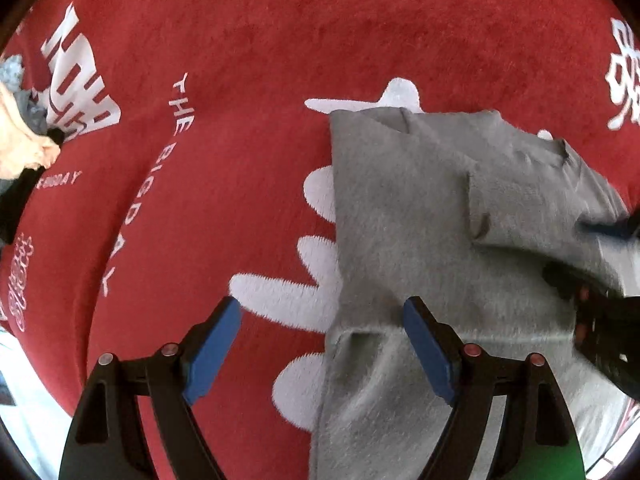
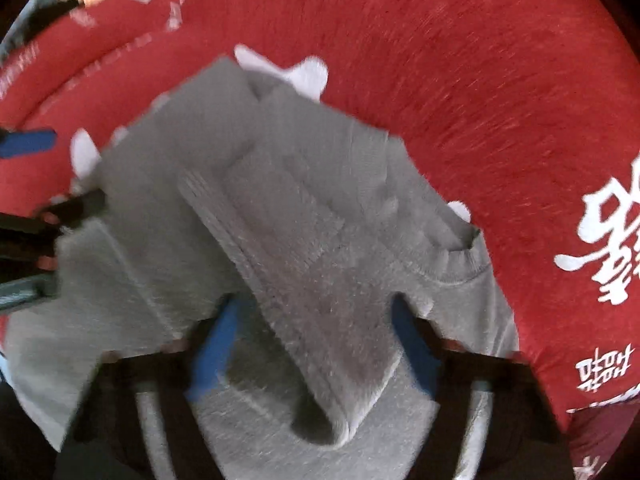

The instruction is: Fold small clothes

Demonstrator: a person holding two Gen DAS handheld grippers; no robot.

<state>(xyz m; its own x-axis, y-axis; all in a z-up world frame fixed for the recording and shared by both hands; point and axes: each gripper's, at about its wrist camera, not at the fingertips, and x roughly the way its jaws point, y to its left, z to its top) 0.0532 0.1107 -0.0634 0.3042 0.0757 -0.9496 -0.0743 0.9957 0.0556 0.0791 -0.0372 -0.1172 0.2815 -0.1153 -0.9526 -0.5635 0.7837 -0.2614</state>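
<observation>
Garment: small grey knitted sweater (image 2: 304,240), lying partly folded on a red plush cloth with white printed lettering (image 1: 280,40).
Fold detail, right wrist view: a sleeve with a ribbed cuff (image 2: 212,204) lies diagonally across the body; the ribbed neckline (image 2: 460,264) shows at the right. This view is motion-blurred.
Fold detail, left wrist view: only the garment's straight left edge (image 1: 336,208) and flat grey panels are plain; the neckline is not clear here.
Right tool (image 2: 316,308): blue-padded fingers spread wide, one on each side of the folded sleeve, directly over the sweater. Released; nothing clamped between them.
Left tool (image 1: 322,312): fingers spread wide, released. Its left pad (image 1: 214,352) is over the red cloth, its right pad (image 1: 428,348) over the sweater's lower part; contact cannot be judged.
Cross-view: each tool shows in the other's view, at the sweater's side edge.
Surroundings, left wrist view only: a heap of pale peach, grey and black clothing (image 1: 24,136) at the far left on the red cloth, well apart from the sweater.
</observation>
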